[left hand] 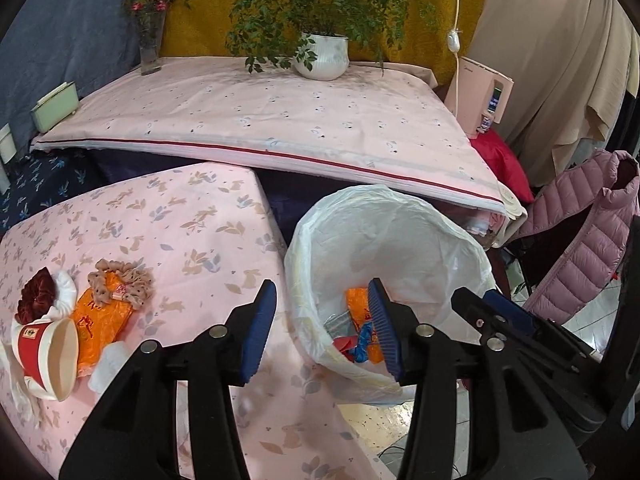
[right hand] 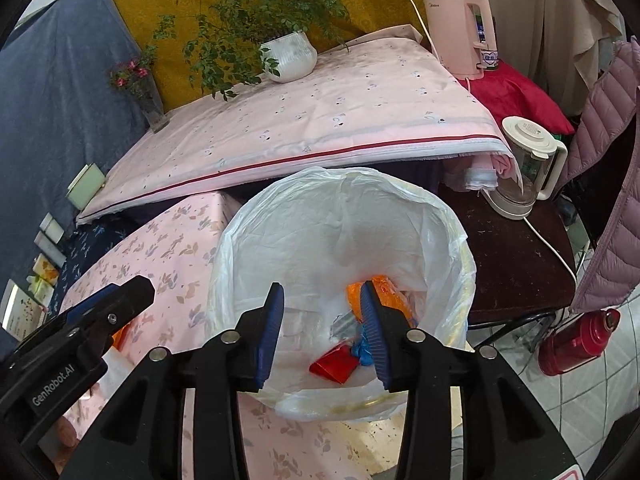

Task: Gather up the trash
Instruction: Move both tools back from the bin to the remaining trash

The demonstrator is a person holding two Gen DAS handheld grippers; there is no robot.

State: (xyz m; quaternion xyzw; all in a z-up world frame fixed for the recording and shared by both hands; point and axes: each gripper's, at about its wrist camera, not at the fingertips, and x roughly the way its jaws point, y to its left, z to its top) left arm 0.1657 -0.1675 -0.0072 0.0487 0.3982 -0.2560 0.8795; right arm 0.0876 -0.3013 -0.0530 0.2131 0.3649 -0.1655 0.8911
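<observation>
On the left, a paper cup lies on its side on the pink floral tablecloth, touching an orange wrapper with scrunchies on and beside it. The left gripper hangs over the table's edge, its jaws apart with nothing between them. Just beside the table stands the trash bin, lined with a white bag; an orange wrapper, a red packet and a blue scrap lie inside. The right gripper hovers above the bin's mouth, jaws parted and empty. Farther right, a red flask stands on the tiled floor.
</observation>
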